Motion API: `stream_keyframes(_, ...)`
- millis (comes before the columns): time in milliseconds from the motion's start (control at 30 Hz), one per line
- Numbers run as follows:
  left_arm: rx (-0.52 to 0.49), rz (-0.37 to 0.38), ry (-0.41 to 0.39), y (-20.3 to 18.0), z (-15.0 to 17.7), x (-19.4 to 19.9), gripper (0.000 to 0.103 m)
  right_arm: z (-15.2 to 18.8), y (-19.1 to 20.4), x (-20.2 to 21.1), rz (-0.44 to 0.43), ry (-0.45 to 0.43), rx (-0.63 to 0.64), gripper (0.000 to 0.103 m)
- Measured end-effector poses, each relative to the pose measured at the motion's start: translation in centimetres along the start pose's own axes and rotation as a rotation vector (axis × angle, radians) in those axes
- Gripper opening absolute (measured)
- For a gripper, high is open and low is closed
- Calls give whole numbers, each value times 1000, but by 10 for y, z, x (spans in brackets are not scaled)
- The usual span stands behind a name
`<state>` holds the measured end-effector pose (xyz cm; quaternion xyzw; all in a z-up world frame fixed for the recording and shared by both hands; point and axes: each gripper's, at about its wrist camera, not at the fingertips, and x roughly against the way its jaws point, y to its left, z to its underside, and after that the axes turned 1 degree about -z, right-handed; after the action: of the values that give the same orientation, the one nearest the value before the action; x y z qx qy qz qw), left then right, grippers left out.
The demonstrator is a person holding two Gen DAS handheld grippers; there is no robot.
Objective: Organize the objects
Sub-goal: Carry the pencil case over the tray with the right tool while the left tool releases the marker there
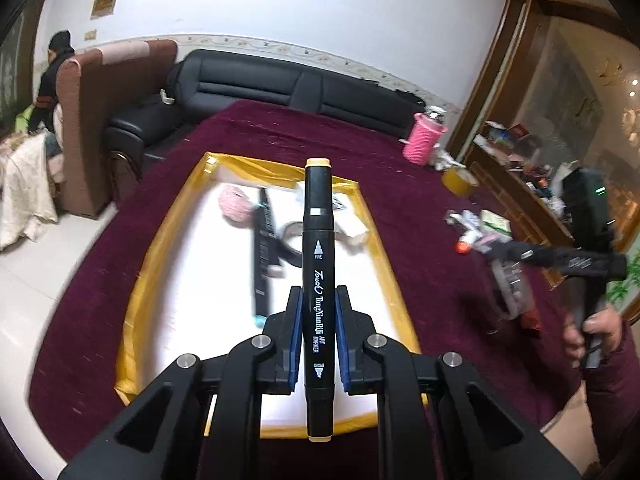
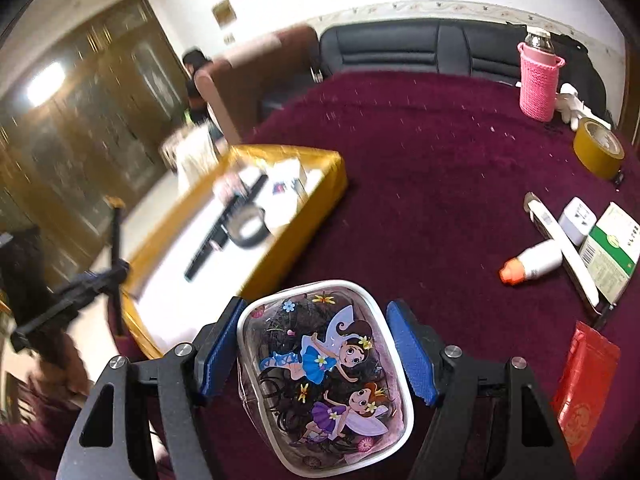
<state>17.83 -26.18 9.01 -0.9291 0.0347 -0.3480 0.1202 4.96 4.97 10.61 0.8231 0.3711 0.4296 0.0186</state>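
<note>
— How far along are they?

— Partway, I'd say. The tray [image 1: 160, 248] near the table's [image 1: 400, 184] left edge already holds a marker, a tape ring and a pink ball. Still out by the right edge: a small bottle [image 2: 534, 261], a green box [image 2: 608, 252] and a red packet [image 2: 582, 388].

— And the hands?

— The left gripper [image 1: 318, 304] is clamped on a black marker [image 1: 318, 264] with pale caps, held above the tray. The right gripper [image 2: 316, 344] straddles a clear pouch [image 2: 324, 376] printed with cartoon fairies, hair ties inside; the left pad touches it, the right stands just clear.
</note>
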Motion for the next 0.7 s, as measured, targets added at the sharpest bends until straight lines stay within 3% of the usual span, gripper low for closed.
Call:
stream_keyframes(233, -21, -97, 41, 26, -31, -17, 14, -37, 30, -24, -139, -46, -47, 77)
stream_keyframes(400, 0, -108, 106, 40, -45, -43, 14, -60, 49, -50, -195, -37, -82, 77)
stream_keyframes(700, 64, -153, 233, 64, -54, -98, 14, -90, 53, -120, -235, 26, -207, 77)
